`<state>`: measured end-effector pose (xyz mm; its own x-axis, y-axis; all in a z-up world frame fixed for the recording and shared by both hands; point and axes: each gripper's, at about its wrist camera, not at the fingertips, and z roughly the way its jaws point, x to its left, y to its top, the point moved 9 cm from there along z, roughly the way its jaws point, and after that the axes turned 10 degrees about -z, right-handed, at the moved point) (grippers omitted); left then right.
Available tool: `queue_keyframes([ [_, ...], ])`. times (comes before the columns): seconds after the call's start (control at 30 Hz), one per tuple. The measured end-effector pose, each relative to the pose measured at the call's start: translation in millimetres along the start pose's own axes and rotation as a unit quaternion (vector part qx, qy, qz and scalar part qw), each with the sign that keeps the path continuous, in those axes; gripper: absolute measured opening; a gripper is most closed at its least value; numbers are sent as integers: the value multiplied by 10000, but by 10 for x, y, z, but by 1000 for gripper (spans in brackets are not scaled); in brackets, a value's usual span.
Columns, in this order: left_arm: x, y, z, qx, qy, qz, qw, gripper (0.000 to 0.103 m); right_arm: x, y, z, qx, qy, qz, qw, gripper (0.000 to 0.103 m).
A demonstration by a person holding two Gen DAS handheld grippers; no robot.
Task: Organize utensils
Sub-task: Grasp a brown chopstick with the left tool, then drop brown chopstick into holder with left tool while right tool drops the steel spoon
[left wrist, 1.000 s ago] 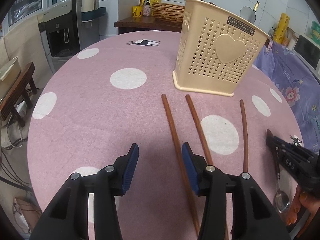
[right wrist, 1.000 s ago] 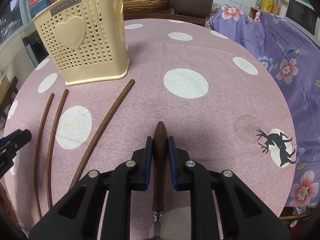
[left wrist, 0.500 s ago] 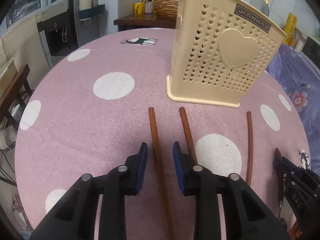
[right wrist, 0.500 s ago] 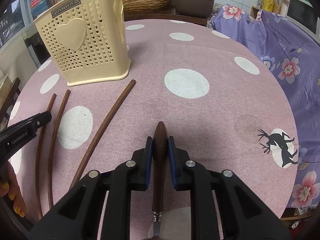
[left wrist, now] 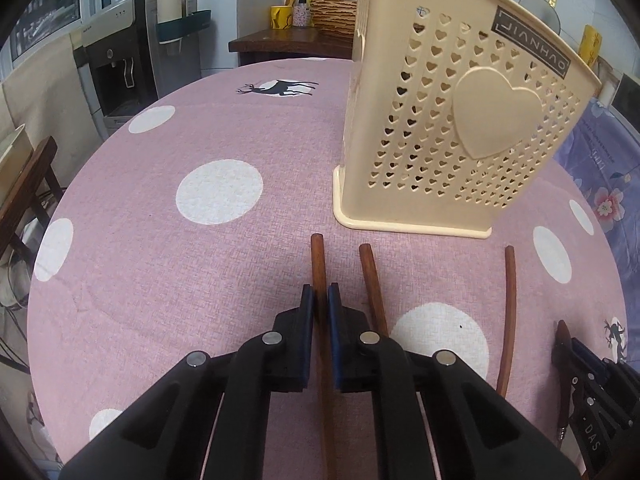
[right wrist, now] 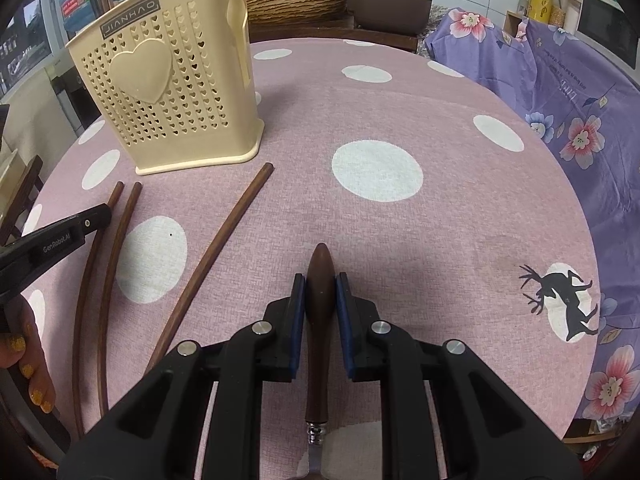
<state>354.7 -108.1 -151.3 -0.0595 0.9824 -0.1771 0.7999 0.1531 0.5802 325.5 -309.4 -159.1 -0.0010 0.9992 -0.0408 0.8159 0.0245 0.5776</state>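
The left tool (left wrist: 319,300) is clamped on the leftmost chopstick (left wrist: 318,264), which lies on the pink dotted table (left wrist: 160,264) just in front of the cream utensil holder (left wrist: 452,140). Two more chopsticks (left wrist: 372,284) lie beside it to the right. The right tool (right wrist: 320,292) grips the brown handle of a spoon (right wrist: 320,280) resting on the table, well apart from the holder.
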Motion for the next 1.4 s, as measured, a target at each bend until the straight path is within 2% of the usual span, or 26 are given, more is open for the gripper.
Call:
queue_keyframes([
  [0.13, -10, 99, -191, -234, -139, -12, 9996, 8, 9, 75, -83, -173, 305, 86, 9993, 16],
  [0.27, -26, 282, -610, -645, -438, -56, 9969, 8, -21, 205, -374, -527, 485, 163, 9973, 16],
  [0.47, -23, 507, -1370, -1311, -899, 43, 9873, 8, -94, 313, -986, -1096, 777, 208, 9907, 16],
  [0.57, 6, 536, -1622, -1518, -1042, 123, 9828, 8, -114, 308, -1242, -1296, 879, 176, 9875, 16],
  [1.1, 86, 588, -1805, -1732, -1184, 57, 9777, 8, 79, 360, -1480, -1421, 899, -226, 9855, 16],
  [1.27, 6, 757, -1923, -1794, -1352, 50, 9744, 8, 158, 645, -1603, -1663, 936, -390, 9808, 16],
  [1.4, -173, 1051, -2162, -1978, -1528, 157, 9681, 8, 244, 1106, -1820, -1929, 941, -589, 9749, 16],
])
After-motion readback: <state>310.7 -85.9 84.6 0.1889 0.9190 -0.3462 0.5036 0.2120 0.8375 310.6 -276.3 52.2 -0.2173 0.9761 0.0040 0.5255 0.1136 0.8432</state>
